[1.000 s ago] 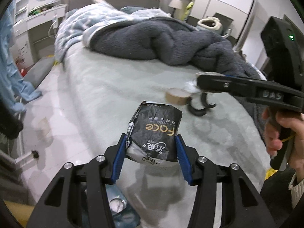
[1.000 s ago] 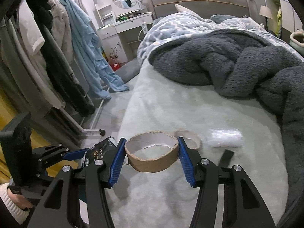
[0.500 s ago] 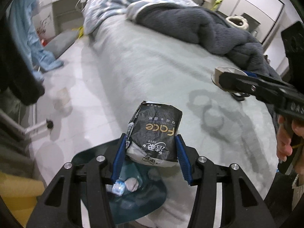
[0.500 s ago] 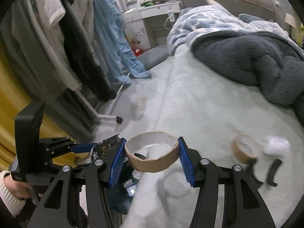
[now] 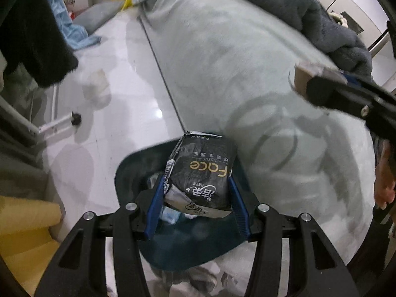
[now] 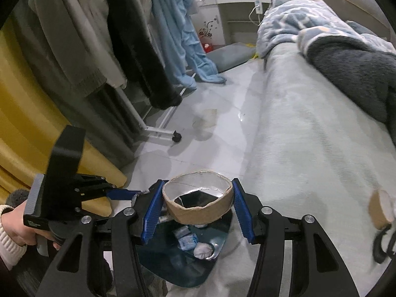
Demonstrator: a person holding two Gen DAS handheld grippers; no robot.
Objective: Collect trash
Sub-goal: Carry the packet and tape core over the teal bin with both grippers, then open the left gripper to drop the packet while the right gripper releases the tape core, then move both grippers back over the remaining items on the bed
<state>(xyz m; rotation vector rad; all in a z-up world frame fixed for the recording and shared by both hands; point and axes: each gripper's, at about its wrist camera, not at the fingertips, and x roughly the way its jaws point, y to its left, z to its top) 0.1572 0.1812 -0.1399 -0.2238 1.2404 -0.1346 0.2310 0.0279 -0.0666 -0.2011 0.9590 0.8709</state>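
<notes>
the left gripper point(image 5: 196, 193) clamps a black tissue pack point(image 5: 203, 173) and the right gripper point(image 6: 196, 208) a cardboard tape core point(image 6: 198, 206), both poised over the bin point(image 6: 188, 264), likely for dropping.

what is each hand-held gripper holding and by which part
The left hand-held gripper pinches the tissue pack across its lower sides. The right hand-held gripper clamps the tape core across its outer wall. Both are over the bin.

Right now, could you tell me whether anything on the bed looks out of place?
Yes: a cardboard tape roll lies on the grey bedspread near a black curved piece. Such scraps do not belong on a bed.
</notes>
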